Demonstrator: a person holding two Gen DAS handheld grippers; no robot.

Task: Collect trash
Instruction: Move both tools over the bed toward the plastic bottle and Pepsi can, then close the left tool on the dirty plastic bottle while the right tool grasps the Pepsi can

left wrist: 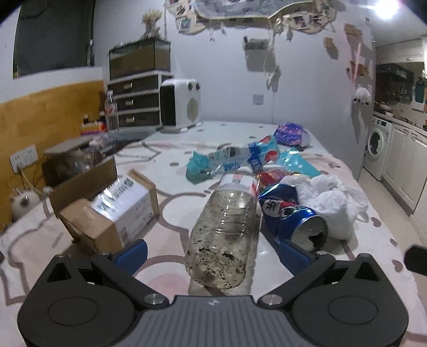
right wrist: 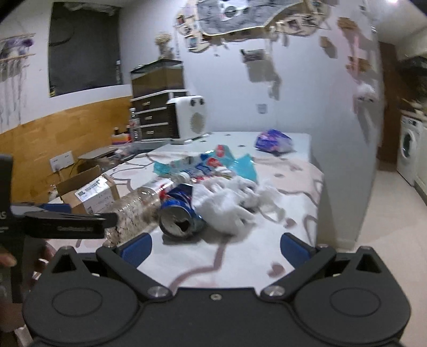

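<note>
One bottle [left wrist: 224,229] between spread left gripper [left wrist: 213,256] fingers | one can [left wrist: 293,216] beside | right gripper [right wrist: 216,249] released, bare tabletop [right wrist: 240,256] ahead

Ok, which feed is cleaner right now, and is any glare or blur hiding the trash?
Left wrist view is sharper: plastic bottle and crushed can read clearly, though a ceiling light flares top right and tape on the cardboard box glares. Right wrist view is motion-blurred, smearing the white plastic bag; both bend at the edges.

2 low wrist views along the table [left wrist: 170,235], sharing the trash pile [right wrist: 213,192].
</note>
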